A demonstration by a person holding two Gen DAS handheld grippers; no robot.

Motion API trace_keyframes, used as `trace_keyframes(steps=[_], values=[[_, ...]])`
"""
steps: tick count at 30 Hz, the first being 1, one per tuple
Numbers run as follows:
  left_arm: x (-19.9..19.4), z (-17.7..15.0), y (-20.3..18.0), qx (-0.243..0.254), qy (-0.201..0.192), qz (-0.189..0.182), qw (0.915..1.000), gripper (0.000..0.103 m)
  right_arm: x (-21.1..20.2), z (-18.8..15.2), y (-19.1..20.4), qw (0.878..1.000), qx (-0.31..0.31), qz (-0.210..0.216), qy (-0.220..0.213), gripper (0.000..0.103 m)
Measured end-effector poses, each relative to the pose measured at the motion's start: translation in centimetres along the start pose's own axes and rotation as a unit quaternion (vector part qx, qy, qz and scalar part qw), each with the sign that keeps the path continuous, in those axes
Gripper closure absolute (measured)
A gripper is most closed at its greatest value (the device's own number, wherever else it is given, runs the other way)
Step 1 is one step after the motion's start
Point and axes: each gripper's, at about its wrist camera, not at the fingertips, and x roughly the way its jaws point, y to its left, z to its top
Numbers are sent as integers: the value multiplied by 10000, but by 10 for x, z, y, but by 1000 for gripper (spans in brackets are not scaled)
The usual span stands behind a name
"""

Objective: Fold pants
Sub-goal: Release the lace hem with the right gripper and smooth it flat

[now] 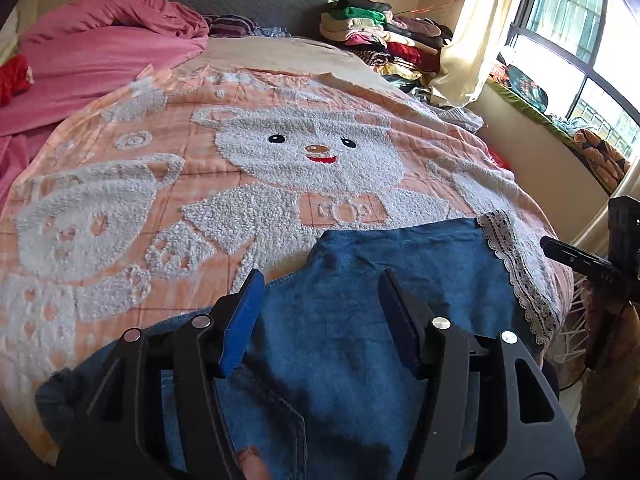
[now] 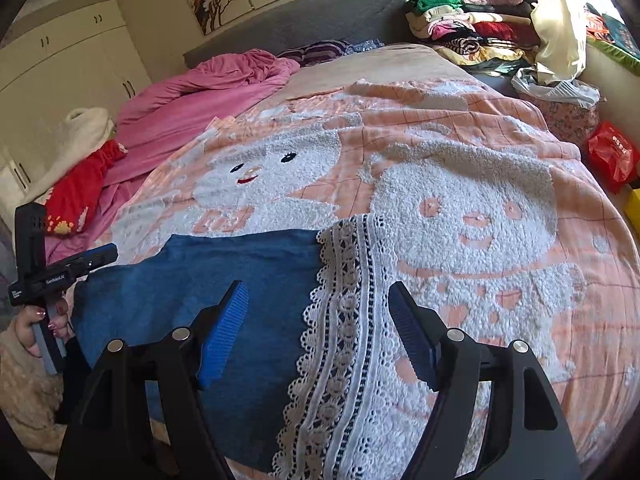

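Left gripper [image 1: 320,312]: jaws spread, nothing between the blue pads, poised above the blue denim pants [image 1: 360,320]. No contact with the cloth is visible.

Right gripper [image 2: 320,332]: jaws spread likewise, empty, poised over the white lace hem [image 2: 344,320] of the pants. In the right wrist view the left gripper appears at the left edge, gripped by a hand [image 2: 36,324] with painted nails.

Pants: lying folded and flat at the near edge of the bed, on a peach blanket [image 1: 224,152] bearing white fleecy bear figures. The lace-trimmed leg end lies to the right side of the garment; the plain denim extends to the left. A stitched seam shows nearest the left wrist camera.

Middle ground: the blanket covers most of the bed. A crumpled pink quilt [image 2: 208,92] lies along the left side, with a red garment [image 2: 76,192] beside it.

Far ground: a grey padded headboard [image 2: 304,20] stands at the head of the bed. A stack of folded clothes [image 2: 472,28] is piled at the far right corner, next to a cream curtain [image 1: 480,28] and a window [image 1: 572,48]. A red bag [image 2: 610,156] sits off the bed's right side. White wardrobes [image 2: 68,52] stand at the far left.
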Motion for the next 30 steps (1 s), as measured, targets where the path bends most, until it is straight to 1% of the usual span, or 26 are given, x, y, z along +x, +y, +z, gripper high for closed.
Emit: trace_keyframes(steps=[3, 6, 9, 11, 14, 17, 19, 20, 21, 24, 25, 27, 28, 29, 30], values=[[-12, -7, -1, 71, -52, 84, 9999, 49, -9, -13, -1, 9999, 145, 54, 44, 32], [-24, -19, -1, 83, -45, 34, 9999, 49, -19, -28, -4, 9996, 270, 66, 65, 32], [-39, -33, 4, -6, -57, 5, 10000, 49, -29, -43, -9, 9992, 387, 40, 84, 32], [-49, -42, 11, -121, -80, 61, 9999, 49, -33, -53, -13, 9988, 461, 25, 137, 32], [-66, -59, 25, -227, -115, 287, 9993, 49, -35, -67, -17, 9983, 531, -32, 249, 32], [-82, -77, 48, -390, -96, 653, 9971, 48, -33, -78, -19, 9980, 510, -10, 378, 32], [-90, -86, 66, -552, -60, 922, 9942, 45, -26, -84, -18, 9977, 462, 7, 491, 32], [-93, -90, 75, -582, -18, 1150, 9917, 44, -23, -85, -17, 9978, 422, 12, 504, 32], [-95, -93, 82, -597, 6, 1289, 9899, 43, -20, -86, -17, 9979, 379, 29, 515, 32], [-98, -105, 103, -789, 138, 1579, 9842, 40, -8, -87, -17, 9979, 330, -20, 556, 32], [-99, -108, 106, -858, 131, 1563, 9839, 40, -5, -87, -14, 9982, 262, -16, 537, 39], [-99, -110, 102, -953, 82, 1363, 9860, 40, -3, -87, -10, 9983, 180, 46, 553, 52], [-99, -110, 94, -908, 33, 1244, 9881, 40, -4, -86, -10, 9984, 192, 90, 531, 60], [-99, -109, 84, -820, -39, 1156, 9899, 40, -4, -86, -10, 9983, 215, 90, 526, 63], [-97, -107, 72, -705, -83, 1037, 9921, 40, -6, -85, -10, 9984, 218, 92, 510, 74]])
